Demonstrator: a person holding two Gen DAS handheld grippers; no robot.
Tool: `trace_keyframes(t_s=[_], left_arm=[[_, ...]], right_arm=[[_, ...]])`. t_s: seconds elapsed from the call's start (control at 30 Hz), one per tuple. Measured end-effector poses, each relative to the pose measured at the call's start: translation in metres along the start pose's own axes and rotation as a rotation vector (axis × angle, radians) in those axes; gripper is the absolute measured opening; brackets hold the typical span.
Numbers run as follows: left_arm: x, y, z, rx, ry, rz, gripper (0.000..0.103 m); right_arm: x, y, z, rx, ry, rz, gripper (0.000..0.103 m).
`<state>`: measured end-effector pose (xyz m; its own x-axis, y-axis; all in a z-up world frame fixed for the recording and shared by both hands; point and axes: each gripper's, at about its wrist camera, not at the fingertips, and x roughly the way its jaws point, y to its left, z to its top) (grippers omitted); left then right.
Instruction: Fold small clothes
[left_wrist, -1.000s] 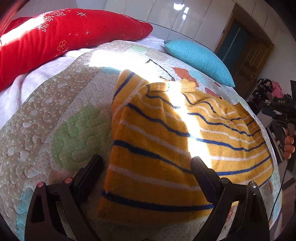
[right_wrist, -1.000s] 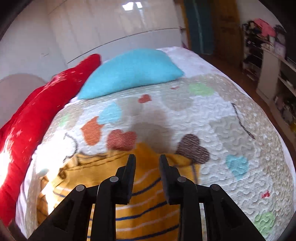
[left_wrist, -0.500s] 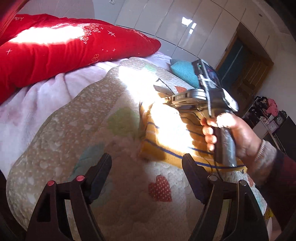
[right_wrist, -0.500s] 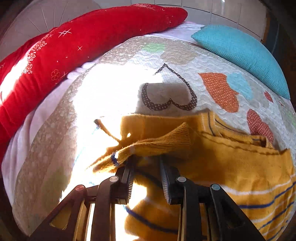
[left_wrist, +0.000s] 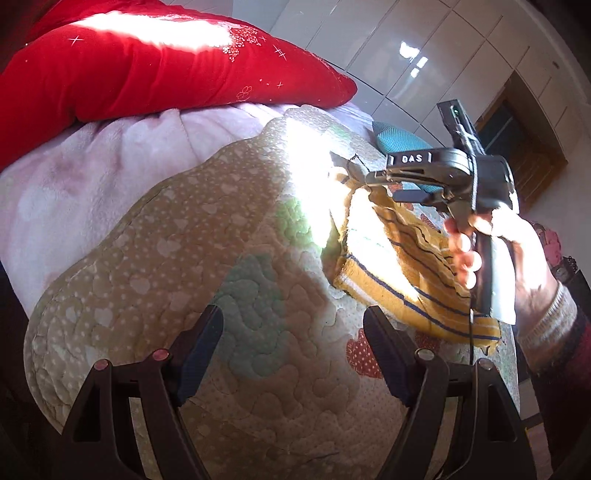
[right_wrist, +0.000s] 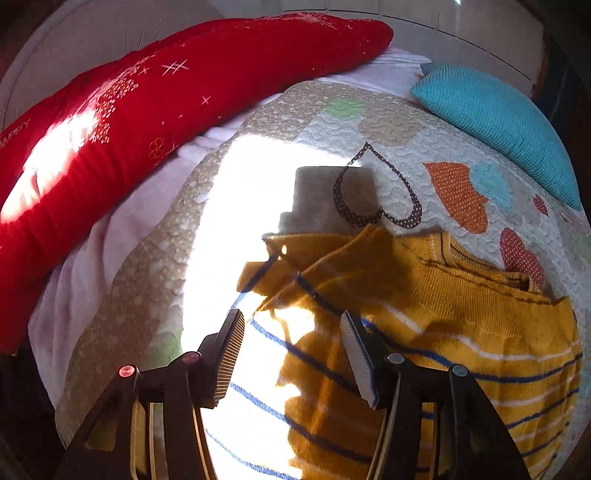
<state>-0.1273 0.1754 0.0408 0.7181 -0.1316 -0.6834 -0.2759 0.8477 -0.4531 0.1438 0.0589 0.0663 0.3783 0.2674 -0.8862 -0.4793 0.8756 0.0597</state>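
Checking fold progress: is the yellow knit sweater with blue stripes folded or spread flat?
Partly folded: the yellow knit sweater has a sleeve laid over its body.

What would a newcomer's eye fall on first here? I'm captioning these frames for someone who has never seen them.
First the yellow striped sweater, lying half in harsh sunlight on the heart-patterned quilt. Behind it, a long red pillow runs along the head of the bed, with a blue cushion at the far right.

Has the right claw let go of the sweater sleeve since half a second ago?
Yes. The right claw stands open over the striped sweater, and the sleeve lies folded across it, short of the brown heart outline.
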Motion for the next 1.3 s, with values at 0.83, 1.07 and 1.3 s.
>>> trace_keyframes(t_s=[0.83,1.07,1.3], left_arm=[[-0.023,-0.057,-0.007,0.066,0.013,0.031,0.078],[0.004,-0.120,-0.023,0.180,0.099,-0.020,0.078],[0.036,-0.163,-0.043,0.253,0.192,-0.060,0.078]], right_arm=[[-0.081,-0.049,-0.065,0.079,-0.213,-0.096,0.017],[-0.149,-0.218,-0.134,0.382,-0.305,-0.117,0.017],[-0.127,-0.312,-0.226,0.587,-0.205,-0.121,0.019]])
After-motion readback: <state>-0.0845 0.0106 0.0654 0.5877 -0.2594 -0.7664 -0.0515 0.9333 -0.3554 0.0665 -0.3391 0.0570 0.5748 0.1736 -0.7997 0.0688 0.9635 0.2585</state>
